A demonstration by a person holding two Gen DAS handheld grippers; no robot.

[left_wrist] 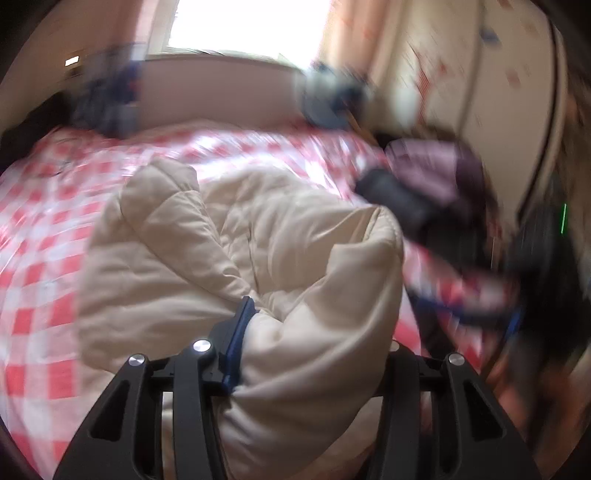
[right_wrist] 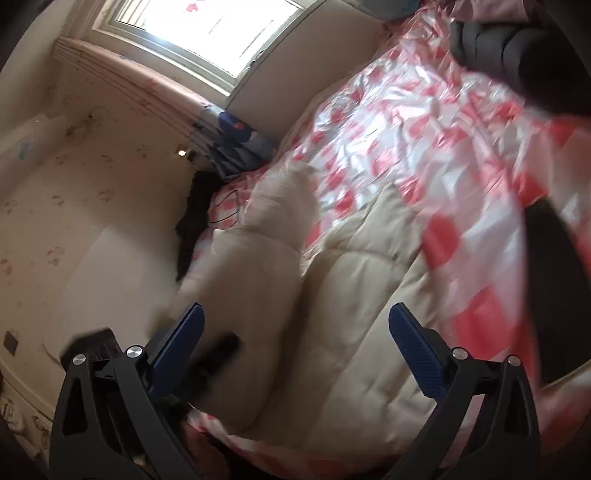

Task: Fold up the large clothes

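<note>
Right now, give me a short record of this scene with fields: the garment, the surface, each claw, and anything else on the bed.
garment: cream padded coat, bunched on the bed
surface: red and white checked bed cover
left claw: closed on a thick fold of the coat
right claw: open above the coat, holding nothing
other items: purple garment and a dark garment toward the bed's far right
image quality: motion blur in both views

Both wrist views close above the bed (left_wrist: 44, 206), facing the window (right_wrist: 207, 33), sharing the cream coat (left_wrist: 207, 236).
</note>
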